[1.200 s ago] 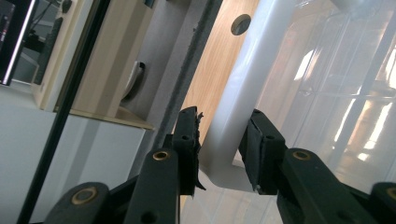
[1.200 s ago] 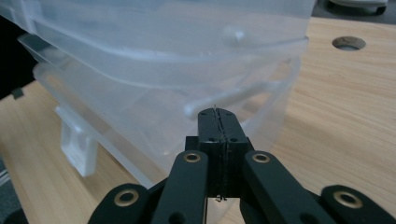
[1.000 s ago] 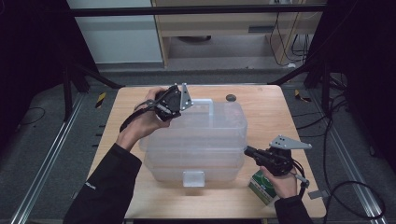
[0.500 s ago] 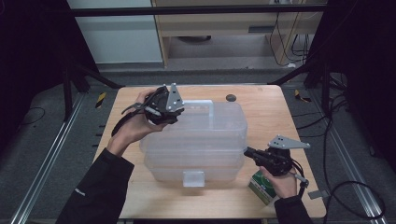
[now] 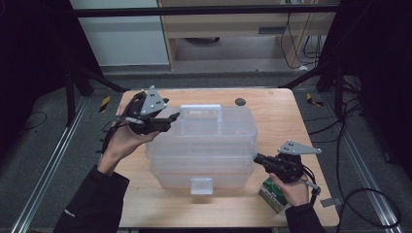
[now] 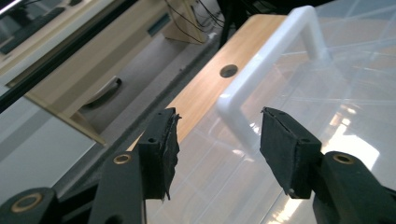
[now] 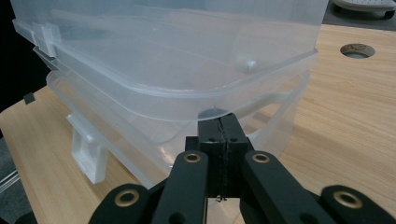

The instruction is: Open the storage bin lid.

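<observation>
A: High view, item one?
B: Clear plastic storage box, lidded, mid-table, white carry handle on top, front latch toward the near edge. Seemingly empty, so probably light; thin walls, likely to flex and slide on a smooth top.
A: Grippers there?
B: Left gripper at the box's upper left corner, beside the handle, jaws parted. Right gripper tip against the box's right side at lid level. Small green carton just beside the right hand.
A: Left gripper view?
B: Two black pads spread wide, nothing between them, lined up on the near leg of the white handle over the glossy lid. Best hold, at a guess: that handle, stiff and moulded, safer than the slick lid.
A: Right gripper view?
B: Jaws pressed together, nothing between them, tip just under the overhanging lid rim at a corner. Latch off to the left.
A: Surface and room?
B: Pale wooden table with a round cable hole at the far edge. Grey floor, dark frame rails, cables at the right, a wooden cabinet and white panel behind.
</observation>
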A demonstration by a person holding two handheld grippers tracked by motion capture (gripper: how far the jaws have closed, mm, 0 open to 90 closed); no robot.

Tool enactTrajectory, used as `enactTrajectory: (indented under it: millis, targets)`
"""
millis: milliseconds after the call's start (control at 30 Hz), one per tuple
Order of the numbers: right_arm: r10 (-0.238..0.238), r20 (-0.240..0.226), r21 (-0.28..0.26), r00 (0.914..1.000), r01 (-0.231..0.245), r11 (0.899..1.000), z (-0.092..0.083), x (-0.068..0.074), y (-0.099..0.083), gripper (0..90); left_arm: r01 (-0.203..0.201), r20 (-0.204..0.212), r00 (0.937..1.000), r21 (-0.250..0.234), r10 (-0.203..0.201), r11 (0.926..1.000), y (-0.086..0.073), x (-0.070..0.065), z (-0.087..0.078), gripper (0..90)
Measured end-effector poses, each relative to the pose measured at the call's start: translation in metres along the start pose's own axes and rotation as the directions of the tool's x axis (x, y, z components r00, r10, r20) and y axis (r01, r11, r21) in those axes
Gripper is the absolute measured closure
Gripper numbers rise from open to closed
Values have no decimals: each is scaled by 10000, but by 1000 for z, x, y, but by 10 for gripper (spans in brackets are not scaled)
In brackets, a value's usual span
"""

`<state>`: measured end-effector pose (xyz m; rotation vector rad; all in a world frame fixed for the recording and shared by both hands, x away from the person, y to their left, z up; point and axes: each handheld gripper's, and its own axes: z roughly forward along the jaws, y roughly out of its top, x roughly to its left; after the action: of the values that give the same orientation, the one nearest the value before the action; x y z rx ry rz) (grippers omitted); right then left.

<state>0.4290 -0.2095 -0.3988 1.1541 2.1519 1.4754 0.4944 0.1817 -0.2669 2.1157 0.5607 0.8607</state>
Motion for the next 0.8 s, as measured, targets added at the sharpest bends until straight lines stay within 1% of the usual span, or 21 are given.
enactTrajectory:
  millis: [33,67,133,167,200,233,267,333,400,433,467,533,567,600,633,667,700,733,800]
  targets:
    - [0,0,0,10000,0,10000,0,0,0,900,0,0,10000,0,0,10000,0,0,0,474]
    - [-32,17,15,10000,32,10000,0,0,0,900,402,-139,9991,-234,-406,9989,-5,3,-7,484]
    - [-18,14,19,10000,18,10000,0,0,0,900,772,-300,9965,-460,-786,9960,-10,5,-14,501]
    - [-18,14,19,10000,18,10000,0,0,0,900,772,-300,9965,-460,-786,9960,-10,5,-14,512]
    - [-23,23,30,10000,23,10000,0,0,0,900,1071,-426,9930,-725,-1104,9916,-16,7,-21,525]
    - [-18,15,35,10000,18,10000,0,0,0,900,1071,-426,9930,-725,-1104,9916,-16,7,-21,537]
    - [-23,19,37,10000,23,10000,0,0,0,900,1511,-482,9866,-945,-1561,9840,-22,9,-26,548]
    - [-30,23,41,10000,30,10000,0,0,0,900,1786,-666,9802,-1113,-1867,9776,-30,11,-31,565]
    - [-36,30,48,10000,36,10000,0,0,0,900,2131,-826,9710,-1250,-2242,9690,-39,13,-36,583]
    - [-22,10,52,10000,22,10000,0,0,0,900,2131,-826,9710,-1250,-2242,9690,-39,13,-36,597]
    - [-11,-5,46,10000,11,10000,0,0,0,900,2387,-951,9628,-1382,-2528,9612,-48,15,-40,611]
    - [-21,15,64,10000,21,10000,0,0,0,899,2591,-1057,9549,-1588,-2773,9527,-58,18,-44,644]
    - [-36,35,83,10000,35,10000,0,1,0,900,2591,-1057,9549,-1588,-2773,9527,-58,18,-44,660]
    - [-37,41,87,10000,37,10000,0,1,0,899,2922,-1169,9415,-1833,-3159,9386,-67,19,-49,681]
    - [-20,26,85,10000,20,10000,1,1,0,900,3006,-1210,9368,-2018,-3283,9321,-73,21,-50,702]
    - [-22,30,85,10000,21,10000,1,1,0,900,3258,-1249,9268,-2020,-3543,9236,-79,20,-53,716]
    - [-16,25,91,10000,16,10000,1,1,0,900,3411,-1357,9182,-2067,-3721,9170,-85,21,-55,739]
    - [-21,36,96,10000,21,10000,1,1,0,900,3609,-1415,9084,-2103,-3935,9086,-93,21,-57,755]
    - [-7,7,93,10000,7,10000,1,0,0,900,3891,-1345,8970,-2115,-4210,8966,-105,22,-60,785]
